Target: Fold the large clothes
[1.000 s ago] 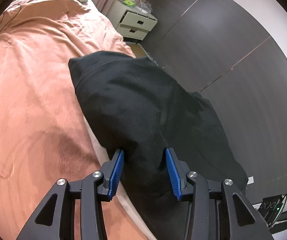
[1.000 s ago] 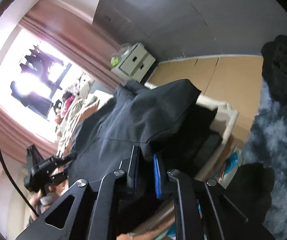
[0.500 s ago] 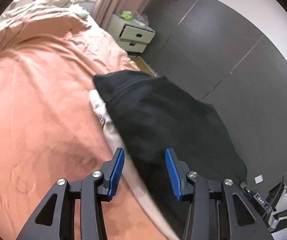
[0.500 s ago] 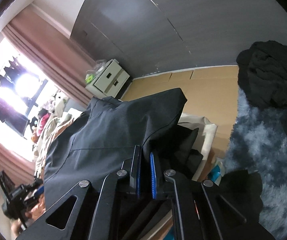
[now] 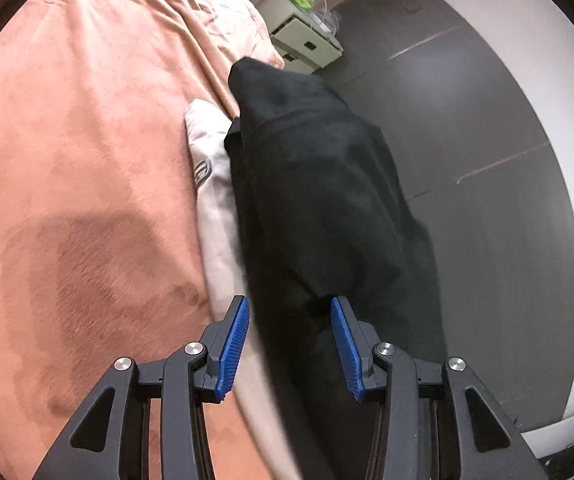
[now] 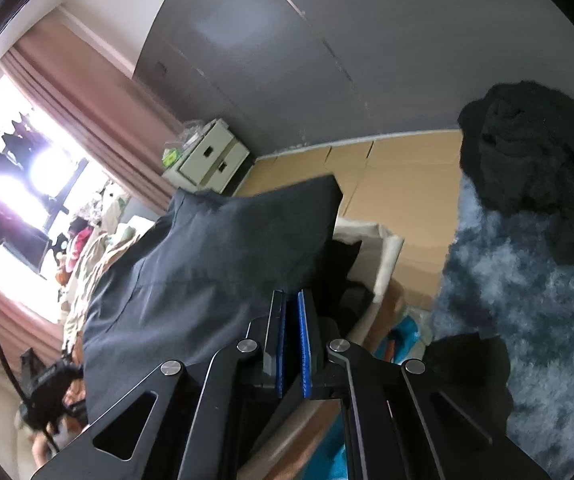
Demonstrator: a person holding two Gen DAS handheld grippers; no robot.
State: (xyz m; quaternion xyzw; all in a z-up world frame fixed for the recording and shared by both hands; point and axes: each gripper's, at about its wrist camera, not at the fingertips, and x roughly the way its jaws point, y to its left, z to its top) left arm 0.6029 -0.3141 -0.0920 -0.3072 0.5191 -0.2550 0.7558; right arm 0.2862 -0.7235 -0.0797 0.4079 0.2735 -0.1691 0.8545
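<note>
Hanging between left gripper (image 5: 290, 322) jaws (spread): black garment (image 5: 323, 200).

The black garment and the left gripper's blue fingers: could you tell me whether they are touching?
Cannot tell. In the left wrist view the left gripper is open around the black garment, whose dark fabric fills the gap between the fingers, but blur hides any contact.

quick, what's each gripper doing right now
Left gripper: open, nothing clamped, black garment just ahead of it.
Right gripper: shut on the black garment.
</note>
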